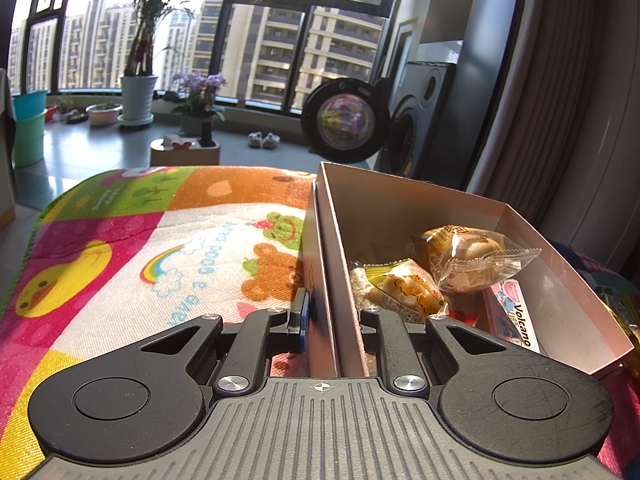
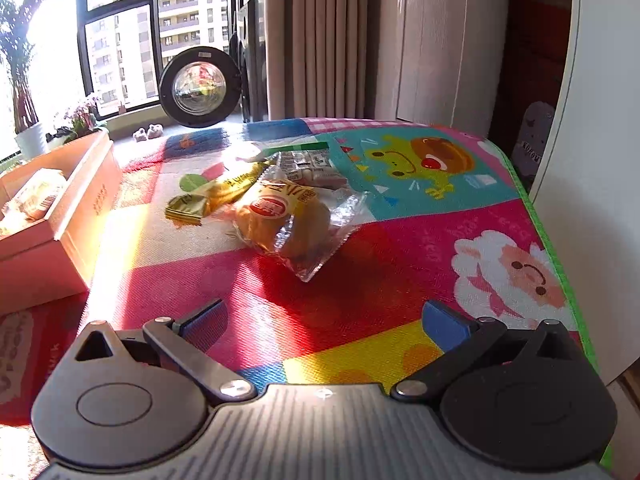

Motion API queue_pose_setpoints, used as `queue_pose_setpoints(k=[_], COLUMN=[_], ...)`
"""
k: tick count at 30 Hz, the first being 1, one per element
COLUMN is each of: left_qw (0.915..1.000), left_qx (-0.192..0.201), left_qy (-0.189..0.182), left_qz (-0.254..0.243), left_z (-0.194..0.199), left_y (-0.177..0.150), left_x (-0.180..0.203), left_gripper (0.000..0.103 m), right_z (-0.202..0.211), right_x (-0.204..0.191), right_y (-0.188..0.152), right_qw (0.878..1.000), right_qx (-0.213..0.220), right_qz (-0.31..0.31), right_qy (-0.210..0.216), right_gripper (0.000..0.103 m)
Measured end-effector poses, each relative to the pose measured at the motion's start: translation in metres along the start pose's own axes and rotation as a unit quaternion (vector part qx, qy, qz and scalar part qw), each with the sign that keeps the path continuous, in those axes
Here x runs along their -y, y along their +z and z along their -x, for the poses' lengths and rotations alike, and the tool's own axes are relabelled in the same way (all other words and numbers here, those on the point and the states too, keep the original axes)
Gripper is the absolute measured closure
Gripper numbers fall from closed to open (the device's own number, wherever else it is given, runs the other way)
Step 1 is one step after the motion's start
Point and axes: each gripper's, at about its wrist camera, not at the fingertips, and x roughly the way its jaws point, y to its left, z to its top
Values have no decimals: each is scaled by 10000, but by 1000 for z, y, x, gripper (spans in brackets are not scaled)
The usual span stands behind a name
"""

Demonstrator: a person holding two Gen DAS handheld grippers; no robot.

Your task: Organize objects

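A pinkish cardboard box (image 1: 400, 200) stands on the colourful play mat (image 1: 120, 240). Inside it lie a clear-wrapped bun (image 1: 472, 260), a yellow snack packet (image 1: 408, 288) and a pink "Volcano" pack (image 1: 516, 316). My left gripper (image 1: 332, 320) is shut on the box's left wall, one blue pad (image 1: 300, 316) outside and the other finger inside. In the right wrist view the box (image 2: 88, 184) is at the left. A wrapped bread roll (image 2: 280, 220), a gold packet (image 2: 208, 200) and a pack of sachets (image 2: 308, 164) lie on the mat ahead of my right gripper (image 2: 324, 314), which is open with nothing between its fingers.
A washing machine with its round door (image 1: 344, 120) open stands beyond the mat, next to curtains (image 2: 320, 40). Potted plants (image 1: 138, 96) line the window. The mat's green edge (image 2: 552, 248) runs along a white panel (image 2: 580, 160) on the right.
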Motion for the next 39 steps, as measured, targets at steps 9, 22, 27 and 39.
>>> queue_pose_setpoints(k=[9, 22, 27, 39], left_qw=[10000, 10000, 10000, 10000], left_qx=[1, 0, 0, -7], left_qy=[1, 2, -5, -15], left_qz=[-1, -2, 3, 10], left_z=[0, 0, 0, -1], left_y=[0, 0, 0, 0], left_x=[0, 0, 0, 0], left_gripper=[86, 86, 86, 86], right_z=[-42, -174, -207, -99], right_x=[2, -46, -59, -108], right_y=[114, 179, 176, 104], right_qw=[9947, 9884, 9904, 9609], right_qx=[-160, -1209, -1325, -1763], right_qz=[-365, -196, -85, 1514], right_qy=[948, 898, 384, 1504], right_gripper=[0, 31, 39, 60])
